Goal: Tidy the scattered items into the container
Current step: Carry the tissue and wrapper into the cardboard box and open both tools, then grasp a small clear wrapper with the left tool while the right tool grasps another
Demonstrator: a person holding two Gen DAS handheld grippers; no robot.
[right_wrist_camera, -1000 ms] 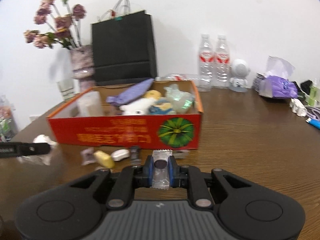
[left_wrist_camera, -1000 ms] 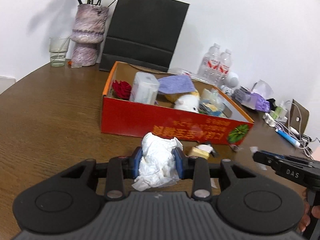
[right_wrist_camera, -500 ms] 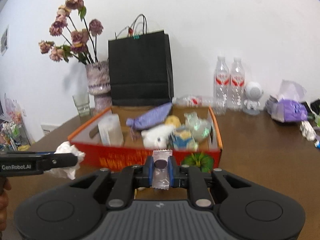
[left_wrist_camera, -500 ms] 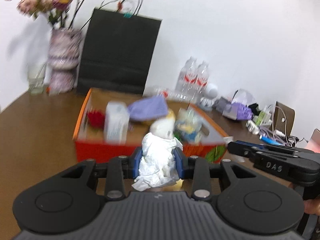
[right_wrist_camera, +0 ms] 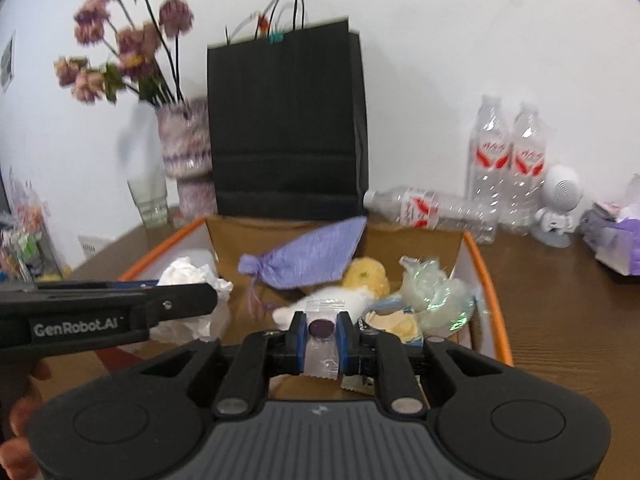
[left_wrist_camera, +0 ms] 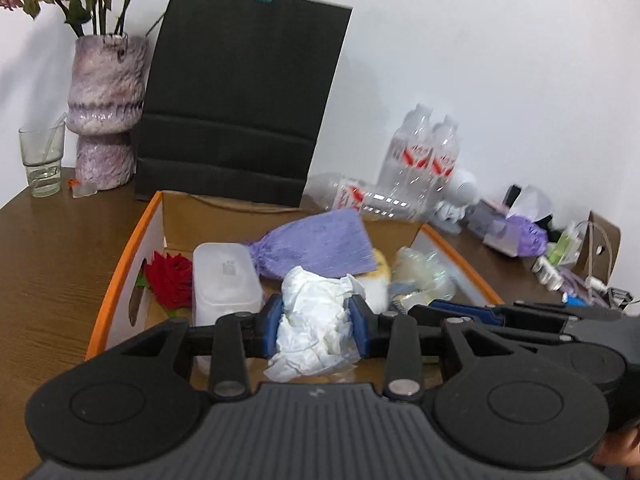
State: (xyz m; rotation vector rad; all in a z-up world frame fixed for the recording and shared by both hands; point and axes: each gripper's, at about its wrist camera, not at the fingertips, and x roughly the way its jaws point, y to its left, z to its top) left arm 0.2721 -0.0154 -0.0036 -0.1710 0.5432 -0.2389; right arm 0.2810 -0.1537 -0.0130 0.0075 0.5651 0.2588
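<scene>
Over open orange-rimmed cardboard box (left_wrist_camera: pixel 120 264): left gripper (left_wrist_camera: pixel 316 326) pinching crumpled white tissue wad (left_wrist_camera: pixel 316 320), jaws lately widened slightly; right gripper (right_wrist_camera: pixel 322 340) clamped on small clear plastic sachet (right_wrist_camera: pixel 322 354) with dark round disc inside.

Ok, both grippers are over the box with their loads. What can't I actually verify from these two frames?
- Box floor near its front wall: both views, hidden by the gripper bodies.
- Table in front of the box: both views, hidden likewise, so leftover items cannot be counted.
- Left gripper on the crumpled tissue: jaws just opened slightly; pads appear still pressed against it.
- Dark disc in the clear packet: right wrist view, too small to identify.
</scene>
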